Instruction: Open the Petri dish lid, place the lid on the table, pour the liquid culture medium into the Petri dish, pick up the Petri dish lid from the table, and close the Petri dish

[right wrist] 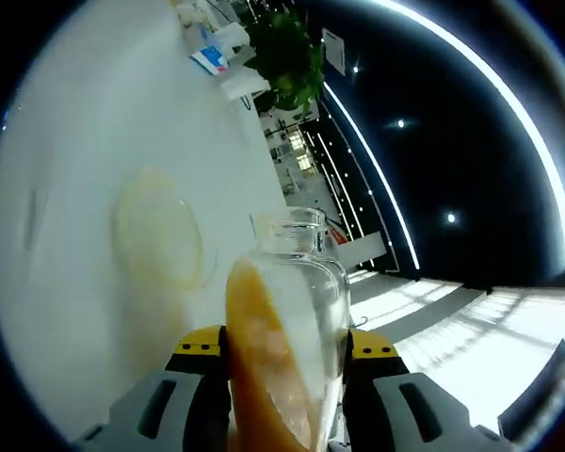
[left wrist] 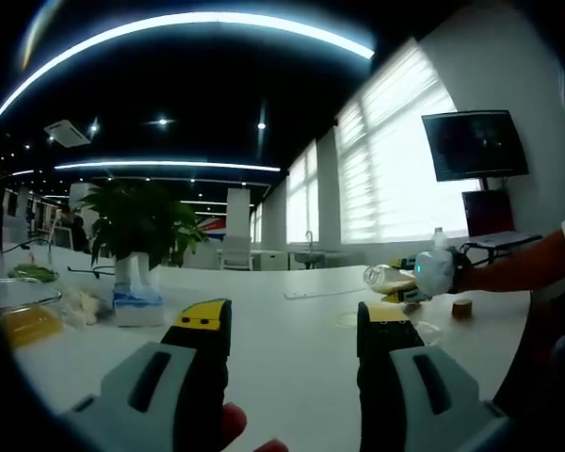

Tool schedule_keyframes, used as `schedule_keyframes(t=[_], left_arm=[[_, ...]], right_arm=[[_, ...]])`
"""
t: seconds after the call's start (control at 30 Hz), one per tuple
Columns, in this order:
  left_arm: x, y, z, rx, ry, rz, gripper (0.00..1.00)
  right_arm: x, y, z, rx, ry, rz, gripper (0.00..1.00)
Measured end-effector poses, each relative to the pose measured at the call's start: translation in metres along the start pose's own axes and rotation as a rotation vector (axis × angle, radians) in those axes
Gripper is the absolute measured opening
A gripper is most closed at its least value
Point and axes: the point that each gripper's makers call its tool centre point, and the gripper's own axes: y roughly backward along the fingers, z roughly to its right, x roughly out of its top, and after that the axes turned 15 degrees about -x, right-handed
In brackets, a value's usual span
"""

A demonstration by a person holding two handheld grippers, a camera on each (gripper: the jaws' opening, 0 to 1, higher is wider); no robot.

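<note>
**Bottle tipped over the open dish, left jaws empty**

Right hand-held gripper [right wrist: 287, 363] – jaws closed on a clear glass bottle of orange-yellow liquid [right wrist: 287, 330], yellow-tipped jaws pressed on either side of its body. In the right gripper view the bottle is tilted, liquid pooled along its lower side, open mouth at 12 o'clock from the jaws. Whether liquid is leaving the mouth, I cannot tell.

The round clear Petri dish [right wrist: 160, 235] lies flat on the white surface [right wrist: 66, 311] at about 10 o'clock from the bottle, just beside its neck. It looks pale yellowish inside; how full it is cannot be told.

Left hand-held gripper [left wrist: 292, 325] – jaws wide apart, nothing between them, hanging over the white surface. A fingertip of the person shows at 6 o'clock in that view.

In the left gripper view the right hand-held gripper appears at 3 o'clock, with the bottle tilted mouth-left and the person's bare forearm [left wrist: 518, 268] behind it. A faint round clear disc – probably the Petri dish – lies on the surface just below it.

Also there: a leafy green potted plant [left wrist: 137, 221] at 10 o'clock, a blue-and-white tissue pack [left wrist: 137, 306] just below it, a dark wall monitor [left wrist: 476, 143] at 2 o'clock.
</note>
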Motion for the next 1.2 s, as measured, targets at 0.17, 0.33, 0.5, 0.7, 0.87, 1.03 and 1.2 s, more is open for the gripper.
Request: schedule_keyframes(t=[0.17,0.33,0.5,0.7,0.87,1.03,1.2], left_arm=[[0.001,0.0,0.0,0.002,0.002,0.005,0.45],[-0.001,0.0,0.001,0.0,0.007,0.002,0.45],[-0.001,0.0,0.0,0.003,0.009,0.004,0.45],[-0.003,-0.001,-0.001,0.004,0.014,0.004,0.45],[-0.004,-0.001,-0.002,0.004,0.017,0.005,0.45],[-0.005,0.0,-0.003,0.008,0.021,0.006,0.45],[-0.007,0.001,-0.005,0.01,0.023,0.005,0.45]], right_arm=[[0.002,0.0,-0.007,0.014,0.041,0.014,0.42],[0.002,0.001,-0.01,0.023,0.068,0.022,0.42],[-0.002,0.003,-0.017,0.029,0.115,0.024,0.42],[-0.001,0.002,-0.019,0.037,0.132,0.031,0.42],[0.0,0.001,-0.022,0.045,0.145,0.037,0.42],[0.0,0.002,-0.025,0.051,0.161,0.043,0.42],[0.001,0.003,-0.026,0.057,0.167,0.044,0.42]])
